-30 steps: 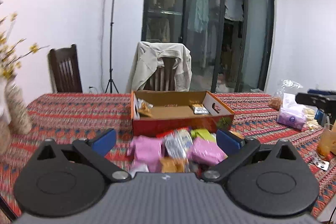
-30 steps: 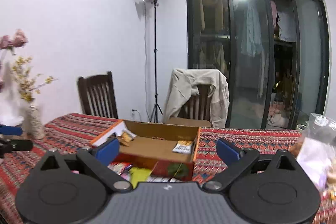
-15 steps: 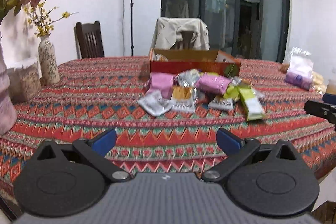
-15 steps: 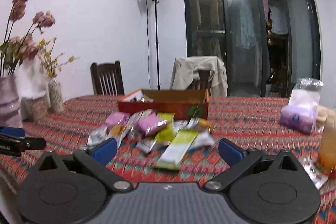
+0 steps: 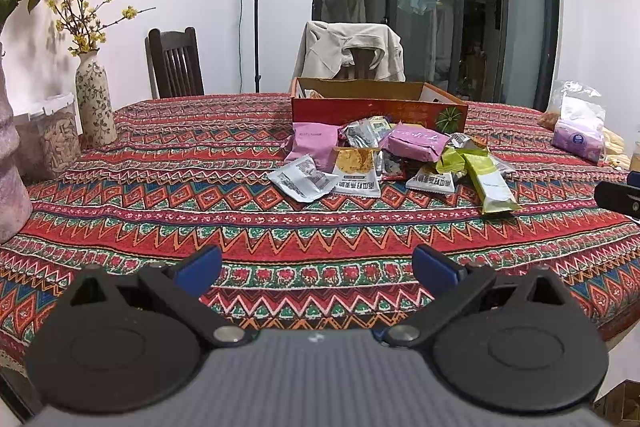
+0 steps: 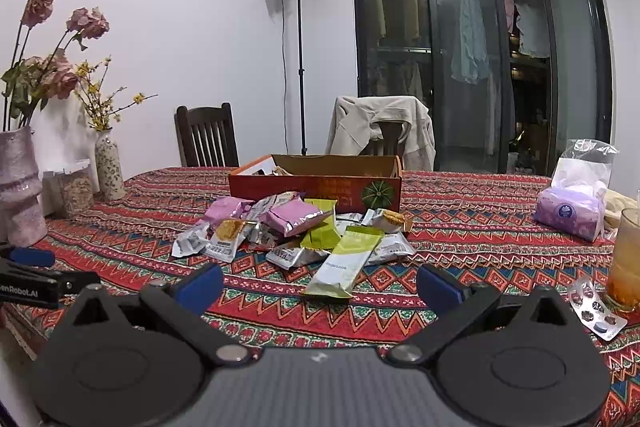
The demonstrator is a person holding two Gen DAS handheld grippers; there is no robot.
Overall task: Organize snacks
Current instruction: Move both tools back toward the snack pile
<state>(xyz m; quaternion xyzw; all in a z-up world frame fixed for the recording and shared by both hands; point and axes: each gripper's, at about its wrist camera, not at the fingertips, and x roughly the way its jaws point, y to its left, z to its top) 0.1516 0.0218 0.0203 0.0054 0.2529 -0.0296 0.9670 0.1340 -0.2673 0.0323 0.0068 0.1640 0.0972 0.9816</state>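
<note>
A pile of snack packets (image 5: 384, 163) lies mid-table in front of an open red cardboard box (image 5: 376, 109); the pile (image 6: 296, 231) and box (image 6: 316, 187) also show in the right wrist view. Pink packets (image 5: 416, 143), silver packets (image 5: 304, 181) and a long green bar (image 6: 344, 261) are among them. My left gripper (image 5: 316, 267) is open and empty near the table's front edge. My right gripper (image 6: 318, 281) is open and empty, also at the front edge, well short of the pile.
Vases with flowers (image 5: 94, 99) and a jar (image 5: 58, 135) stand at the left. A tissue pack (image 6: 570, 209), a glass of drink (image 6: 626, 263) and a pill blister (image 6: 596, 309) are at the right. Chairs (image 6: 208, 137) stand behind the table.
Both grippers have pulled back from over the box and pile to the table's front edge. The whole pile now lies ahead of them. Both stay open.
</note>
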